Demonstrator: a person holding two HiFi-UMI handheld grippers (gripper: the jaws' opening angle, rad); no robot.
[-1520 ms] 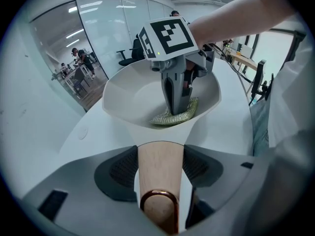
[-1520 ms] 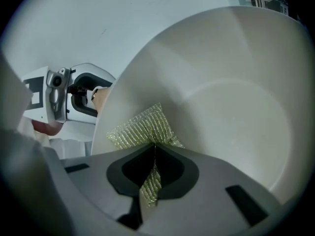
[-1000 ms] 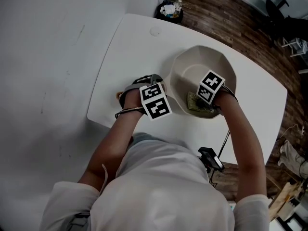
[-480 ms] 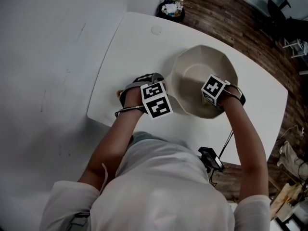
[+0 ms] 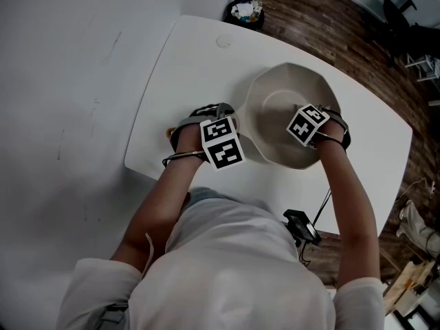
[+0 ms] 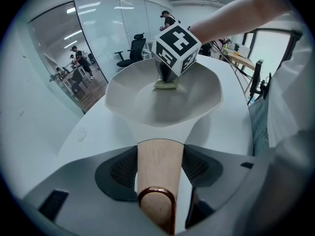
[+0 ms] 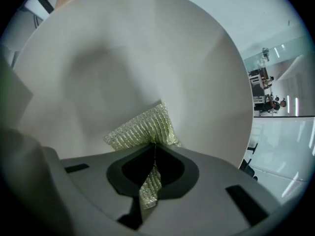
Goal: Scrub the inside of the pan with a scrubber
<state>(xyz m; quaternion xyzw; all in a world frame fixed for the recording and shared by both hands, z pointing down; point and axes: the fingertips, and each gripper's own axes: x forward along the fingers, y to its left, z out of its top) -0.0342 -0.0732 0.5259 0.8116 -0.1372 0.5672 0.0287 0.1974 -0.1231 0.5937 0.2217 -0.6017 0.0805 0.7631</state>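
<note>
My left gripper (image 6: 158, 175) is clamped tight on the wooden handle (image 6: 160, 151) of the pale pan (image 5: 271, 102), which sits on the white table (image 5: 185, 67). My right gripper (image 7: 154, 154) pinches the gold mesh scrubber (image 7: 142, 129) against the pan's inner wall, opposite the handle.

Left hand-held gripper (image 6: 158, 168), right hand-held gripper (image 7: 153, 166): grey shells (black pads (image 6: 118, 170)), black-and-white marker cubes (image 5: 222, 143); white short-sleeved shirt (image 5: 234, 267).

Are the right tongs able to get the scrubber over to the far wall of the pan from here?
Likely yes. The right tongs, shut on the scrubber, sit inside the pan, whose bowl is open with nothing else in it. The left tongs grip its wooden handle.
</note>
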